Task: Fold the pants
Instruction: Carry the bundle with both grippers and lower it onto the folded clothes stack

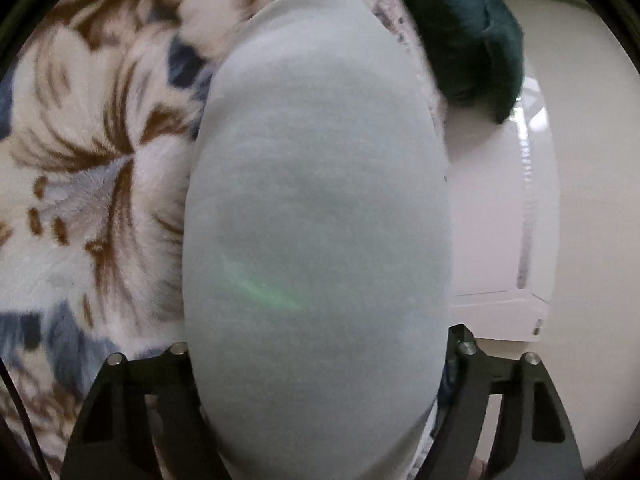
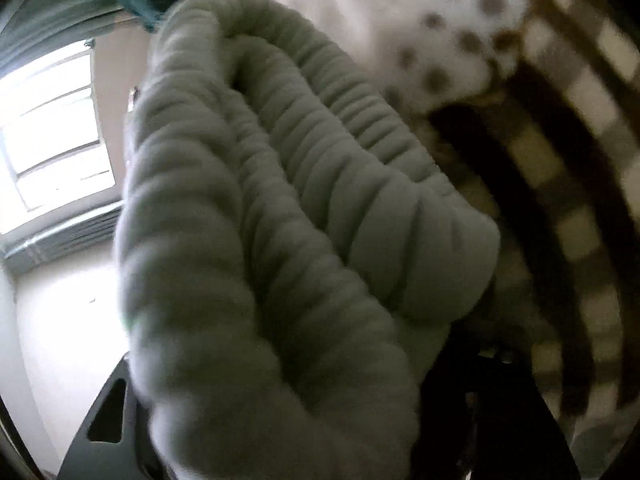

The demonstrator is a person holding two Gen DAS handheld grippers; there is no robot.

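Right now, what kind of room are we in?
Probably a bedroom: a floral fleece blanket spread under the grey pants, a spotted and checked bedding beside them, and a window with a green curtain.

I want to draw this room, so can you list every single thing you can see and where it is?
pants: one, pale grey-green; smooth cloth filling the middle of the left view, its gathered waistband filling the right view.
floral blanket: one, cream with brown and blue; left of the pants.
dark teal fuzzy thing: one; top right of the left view, kind unclear.
spotted cloth: one, white with grey dots; top of the right view.
checked cloth: one, dark and cream; right side.
window: one, bright; far left.
left gripper: black, cloth between its fingers.
right gripper: black, waistband between its fingers.
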